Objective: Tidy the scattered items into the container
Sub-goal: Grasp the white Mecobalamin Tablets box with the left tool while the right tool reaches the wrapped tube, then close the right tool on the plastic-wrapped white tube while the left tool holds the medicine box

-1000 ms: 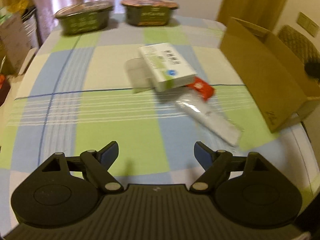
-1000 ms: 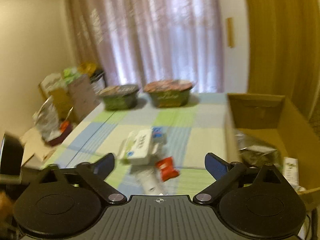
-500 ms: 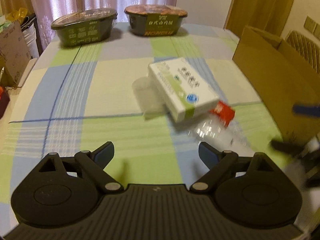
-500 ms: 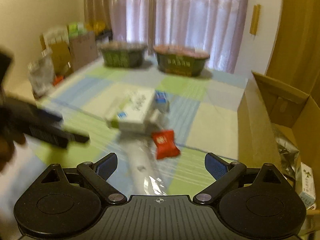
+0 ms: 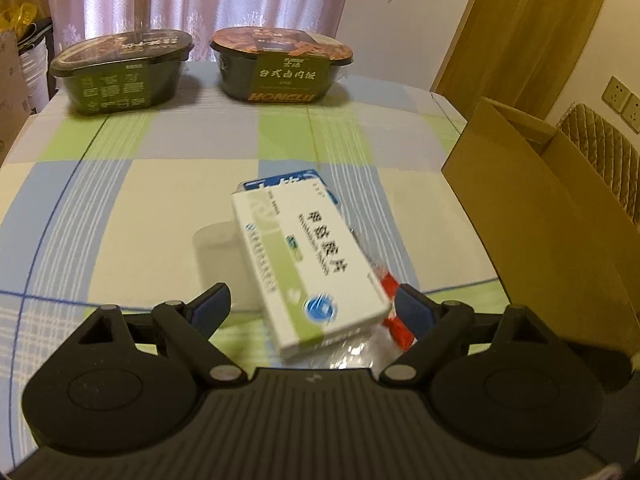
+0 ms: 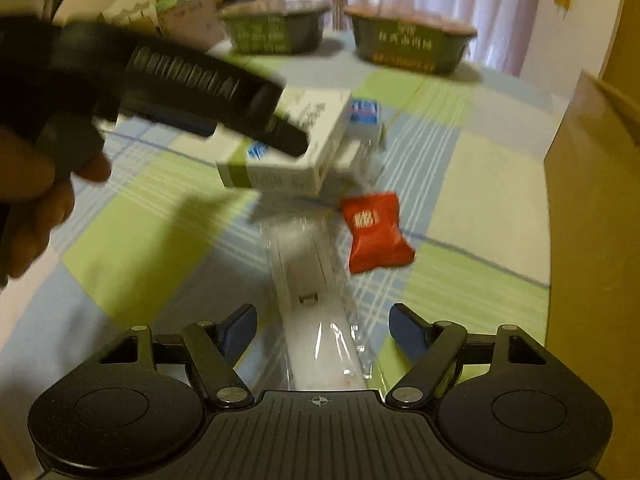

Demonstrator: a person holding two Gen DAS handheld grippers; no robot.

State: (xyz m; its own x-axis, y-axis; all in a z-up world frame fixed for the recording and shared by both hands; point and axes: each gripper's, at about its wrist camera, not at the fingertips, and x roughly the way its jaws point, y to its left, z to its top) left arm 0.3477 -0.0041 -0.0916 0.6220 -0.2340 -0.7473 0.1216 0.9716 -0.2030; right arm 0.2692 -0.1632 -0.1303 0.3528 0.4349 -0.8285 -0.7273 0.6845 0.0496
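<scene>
Your left tongs [image 5: 314,306] and right tongs [image 6: 322,330] gape empty; white-green medicine box [image 5: 308,264], red sachet [image 6: 374,232] and clear-wrapped pack [image 6: 316,308] await the brown cardboard box [image 5: 560,216].

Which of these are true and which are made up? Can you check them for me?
1. The white and green box lies between the open fingers of the left gripper. True.
2. The red packet is inside the cardboard box. False: it lies on the checked tablecloth.
3. Two dark food bowls stand at the far end of the table. True.
4. The right gripper is shut on the red packet. False: it is open, over a clear-wrapped long item.
</scene>
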